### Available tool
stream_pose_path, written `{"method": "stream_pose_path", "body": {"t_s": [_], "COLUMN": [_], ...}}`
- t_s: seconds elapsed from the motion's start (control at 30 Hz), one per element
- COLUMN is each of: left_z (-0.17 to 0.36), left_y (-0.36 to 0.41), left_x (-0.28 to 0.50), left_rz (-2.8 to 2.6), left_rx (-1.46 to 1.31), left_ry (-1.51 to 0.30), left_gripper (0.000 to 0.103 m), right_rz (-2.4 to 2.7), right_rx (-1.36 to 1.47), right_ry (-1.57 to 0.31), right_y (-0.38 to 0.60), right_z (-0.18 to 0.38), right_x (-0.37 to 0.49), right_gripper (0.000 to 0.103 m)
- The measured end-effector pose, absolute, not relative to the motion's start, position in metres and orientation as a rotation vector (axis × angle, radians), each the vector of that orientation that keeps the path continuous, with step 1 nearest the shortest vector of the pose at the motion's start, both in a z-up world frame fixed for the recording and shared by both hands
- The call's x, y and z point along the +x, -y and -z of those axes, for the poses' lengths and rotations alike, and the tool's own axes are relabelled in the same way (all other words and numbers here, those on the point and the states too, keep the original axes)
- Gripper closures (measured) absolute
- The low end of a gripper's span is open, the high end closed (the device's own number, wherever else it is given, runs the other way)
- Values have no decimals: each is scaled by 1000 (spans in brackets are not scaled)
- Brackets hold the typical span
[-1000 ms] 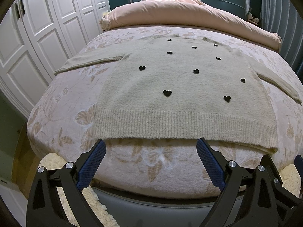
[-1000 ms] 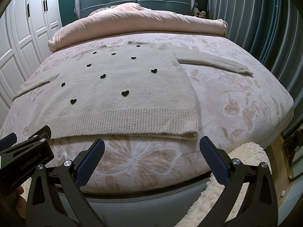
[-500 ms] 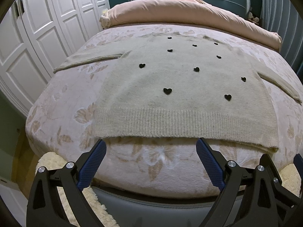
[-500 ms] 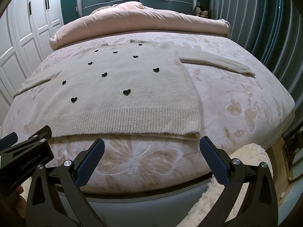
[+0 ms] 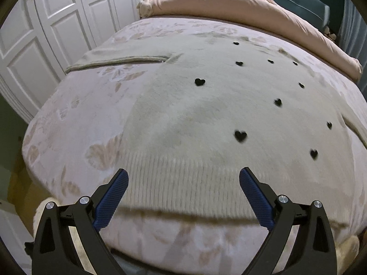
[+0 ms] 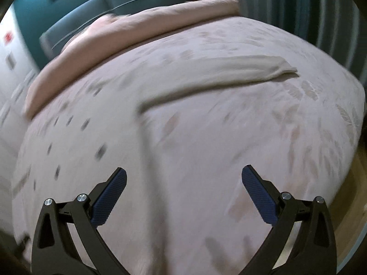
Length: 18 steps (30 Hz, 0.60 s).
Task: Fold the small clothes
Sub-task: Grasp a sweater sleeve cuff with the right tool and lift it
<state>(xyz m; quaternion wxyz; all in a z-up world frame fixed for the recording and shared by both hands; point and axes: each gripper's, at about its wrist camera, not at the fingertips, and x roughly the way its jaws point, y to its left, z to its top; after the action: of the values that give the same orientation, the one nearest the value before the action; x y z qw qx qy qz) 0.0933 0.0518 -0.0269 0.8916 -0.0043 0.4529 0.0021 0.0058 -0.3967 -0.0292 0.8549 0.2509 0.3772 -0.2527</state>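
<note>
Both grippers are spread wide and hold nothing: the left gripper (image 5: 183, 178) hangs over the ribbed hem of the sweater (image 5: 206, 119), the right gripper (image 6: 183, 176) over the bed (image 6: 252, 137) just beside the sweater's side edge. The sweater lies flat, hem toward the grippers, neck toward the duvet (image 5: 229, 2), sleeves out sideways. The right sleeve (image 6: 218, 71) lies ahead of the right gripper, probably the first thing to fold inward; no containers show.

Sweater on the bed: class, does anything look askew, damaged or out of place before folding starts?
Nothing stands out. The sweater lies flat on the bed, sleeves spread sideways, hem straight. The right wrist view is too blurred for detail.
</note>
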Motion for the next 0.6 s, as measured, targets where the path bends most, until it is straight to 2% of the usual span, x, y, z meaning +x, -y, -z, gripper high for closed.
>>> {"method": "stream_pose_path", "body": {"t_s": [0.2, 0.4, 0.43, 0.5, 0.53, 0.6], "left_z": [47, 57, 59, 63, 64, 67], "left_y": [-64, -75, -75, -72, -72, -69], "left_x": [135, 176, 182, 192, 195, 203], "left_rz": [-28, -46, -49, -53, -51, -44], "left_rx": [-47, -97, -92, -77, -78, -84], "left_ry": [-1017, -1027, -1030, -1035, -1037, -1041], "left_gripper": [8, 19, 21, 22, 23, 24], "right_rz": [659, 795, 809, 838, 858, 879], "right_rx": [710, 839, 866, 883, 873, 824], "right_ry": [-748, -694, -691, -713, -725, -720], "right_y": [521, 607, 618, 635, 637, 642], "right_z": [58, 82, 87, 95, 96, 91], "right_x": [42, 71, 77, 89, 95, 110], "right_gripper": [5, 6, 9, 25, 35, 64]}}
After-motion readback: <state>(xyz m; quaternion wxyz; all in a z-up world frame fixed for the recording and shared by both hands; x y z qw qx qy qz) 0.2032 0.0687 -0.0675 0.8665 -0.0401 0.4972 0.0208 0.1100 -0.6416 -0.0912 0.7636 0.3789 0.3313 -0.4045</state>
